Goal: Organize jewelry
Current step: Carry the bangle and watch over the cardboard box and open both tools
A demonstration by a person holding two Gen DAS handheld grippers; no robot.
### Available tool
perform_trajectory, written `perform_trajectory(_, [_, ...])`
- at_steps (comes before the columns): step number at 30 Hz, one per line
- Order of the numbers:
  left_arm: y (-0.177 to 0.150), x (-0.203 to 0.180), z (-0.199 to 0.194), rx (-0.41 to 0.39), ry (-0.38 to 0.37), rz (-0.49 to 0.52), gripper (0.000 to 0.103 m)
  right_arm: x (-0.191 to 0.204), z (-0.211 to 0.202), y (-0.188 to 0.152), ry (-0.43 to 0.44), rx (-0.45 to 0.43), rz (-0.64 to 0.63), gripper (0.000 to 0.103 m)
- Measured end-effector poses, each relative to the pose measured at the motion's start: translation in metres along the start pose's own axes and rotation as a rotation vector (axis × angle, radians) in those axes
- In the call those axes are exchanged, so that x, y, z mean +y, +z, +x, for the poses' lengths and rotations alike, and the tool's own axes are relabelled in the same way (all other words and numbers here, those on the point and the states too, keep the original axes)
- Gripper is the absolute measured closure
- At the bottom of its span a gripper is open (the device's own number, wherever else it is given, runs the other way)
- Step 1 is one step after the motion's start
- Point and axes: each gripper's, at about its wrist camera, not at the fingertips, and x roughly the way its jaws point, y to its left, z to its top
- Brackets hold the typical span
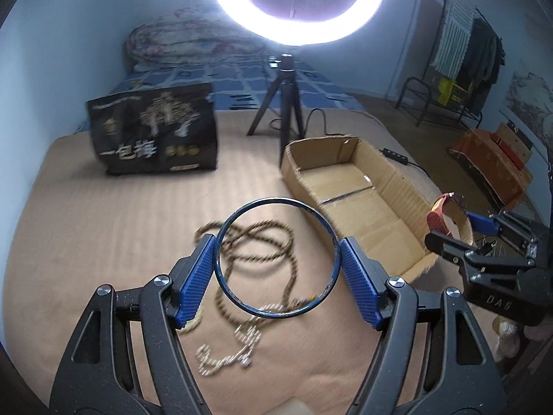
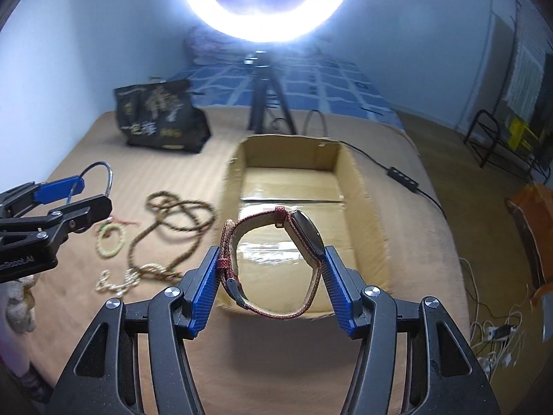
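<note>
My left gripper (image 1: 276,257) is shut on a dark blue bangle (image 1: 224,235), held above the tan bed cover; it also shows in the right wrist view (image 2: 109,176). My right gripper (image 2: 273,269) is shut on a watch with a red woven strap (image 2: 304,231), held over the near end of an open cardboard box (image 2: 359,180). In the left wrist view the watch (image 1: 446,216) sits beside the box (image 1: 397,176). A long brown bead necklace (image 1: 255,238) and a pale silver chain (image 1: 228,352) lie below the bangle. A small pale bead bracelet (image 2: 109,240) lies on the cover.
A black printed bag (image 1: 155,131) stands at the back left. A ring light (image 1: 297,3) on a black tripod (image 1: 280,103) stands behind the box, with its cable and switch (image 2: 402,176) along the box's right. Floor with cables (image 2: 490,332) lies to the right.
</note>
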Motion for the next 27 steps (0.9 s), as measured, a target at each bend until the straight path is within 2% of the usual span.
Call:
perform_trajectory(5, [0.02, -0.014, 0.029, 0.014, -0.027, -0.002, 0.029, -0.022, 0.017, 0.002, -0.041, 0.018, 0.027, 0.046])
perform_trajectory(15, [0.039, -0.047, 0.078, 0.031, -0.063, 0.028, 0.029, -0.051, 0.04, 0.001, -0.034, 0.057, 0.099, 0.046])
perform_trajectory(24, [0.044, -0.056, 0.094, 0.043, -0.094, 0.012, 0.029, -0.056, 0.047, -0.004, -0.028, 0.074, 0.106, 0.045])
perform_trajectory(27, [0.044, -0.057, 0.098, 0.056, -0.1, 0.005, 0.024, -0.058, 0.046, -0.004, -0.027, 0.062, 0.114, 0.044])
